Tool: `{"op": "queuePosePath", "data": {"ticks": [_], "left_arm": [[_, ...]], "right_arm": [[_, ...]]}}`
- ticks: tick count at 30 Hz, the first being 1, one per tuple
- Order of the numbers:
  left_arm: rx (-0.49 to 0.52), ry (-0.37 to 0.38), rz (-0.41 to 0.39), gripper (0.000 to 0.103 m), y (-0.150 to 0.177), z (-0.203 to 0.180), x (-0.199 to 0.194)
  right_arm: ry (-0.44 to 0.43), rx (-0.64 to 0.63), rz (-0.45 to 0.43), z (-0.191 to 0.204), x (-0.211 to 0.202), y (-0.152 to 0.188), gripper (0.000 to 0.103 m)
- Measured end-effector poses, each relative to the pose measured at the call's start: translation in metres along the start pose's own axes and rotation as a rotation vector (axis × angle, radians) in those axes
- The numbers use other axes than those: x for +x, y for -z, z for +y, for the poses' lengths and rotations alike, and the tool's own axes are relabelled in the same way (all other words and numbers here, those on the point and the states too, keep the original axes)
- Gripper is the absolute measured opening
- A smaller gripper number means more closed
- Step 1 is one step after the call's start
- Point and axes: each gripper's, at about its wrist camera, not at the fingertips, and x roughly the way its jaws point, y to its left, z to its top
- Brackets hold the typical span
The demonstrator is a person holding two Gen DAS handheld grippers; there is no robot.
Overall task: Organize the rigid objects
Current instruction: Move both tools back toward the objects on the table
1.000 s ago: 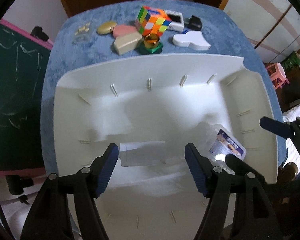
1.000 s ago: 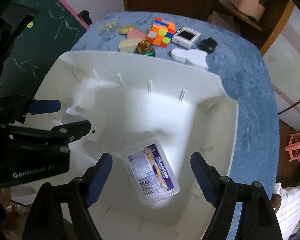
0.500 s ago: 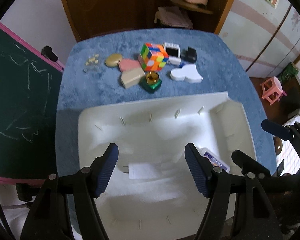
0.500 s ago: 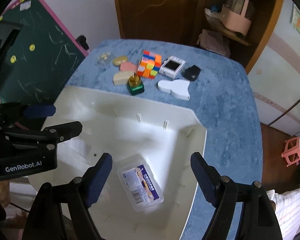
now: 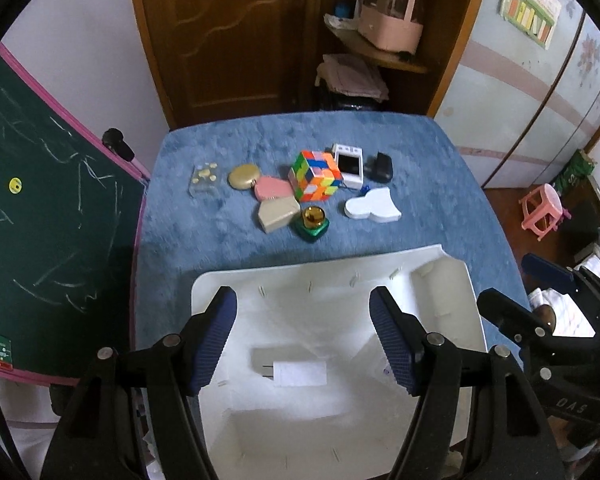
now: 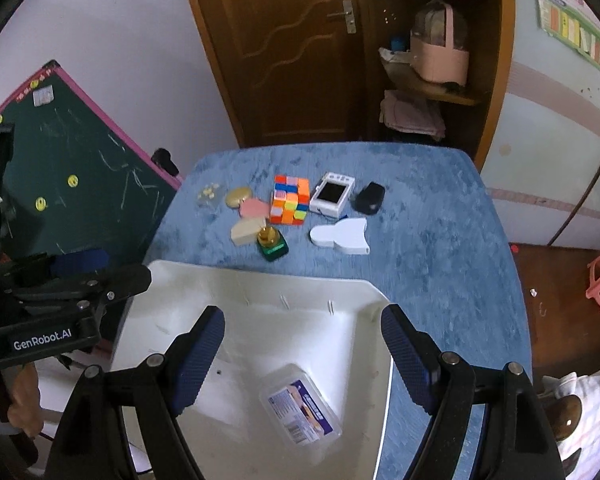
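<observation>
Both claws hang empty above a white bin (image 5: pixel 452 304) at the bottom of the frame, the left claw (image 5: pixel 304 344) and the right claw (image 6: pixel 302 356) each with its blue-padded fingers spread wide apart and gripping nothing. Inside the bin lie two things already sorted: a white charger plug (image 5: pixel 298 372) in the lower middle of the left view, and a clear plastic case (image 6: pixel 300 406) with a printed label in the lower middle of the right view, placed well apart on the bin floor, probably dropped in singly.

Beyond the bin's far rim, across the middle of both frames, the remaining objects wait in a loose cluster on the blue-covered worktop (image 5: pixel 440 184): a green bottle with a gold cap (image 5: pixel 311 223), a beige box (image 5: pixel 278 214), a white flat piece (image 5: pixel 372 206), a colourful puzzle cube (image 5: pixel 315 175), a small white device (image 5: pixel 350 165) and a black case (image 5: pixel 382 167). The bottle, closest to the bin, looks the likeliest next pick.
</observation>
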Motion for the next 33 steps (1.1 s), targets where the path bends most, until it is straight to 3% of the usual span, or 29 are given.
{"op": "queuePosePath", "data": {"ticks": [13, 18, 26, 33], "left_arm": [[-0.039, -0.040, -0.108, 0.072, -0.038, 0.028, -0.025], [-0.051, -0.065, -0.134, 0.072, -0.054, 0.047, -0.026], [-0.033, -0.085, -0.098, 0.072, -0.086, 0.073, 0.000], [-0.033, -0.067, -0.037, 0.072, -0.116, 0.096, 0.043]], "right_arm": [[-0.014, 0.060, -0.069, -0.006, -0.011, -0.027, 0.081], [-0.008, 0.055, 0.007, -0.006, 0.005, -0.041, 0.081], [0.037, -0.007, 0.053, 0.007, 0.028, -0.069, 0.081], [0.069, -0.026, 0.126, 0.013, 0.073, -0.100, 0.081]]}}
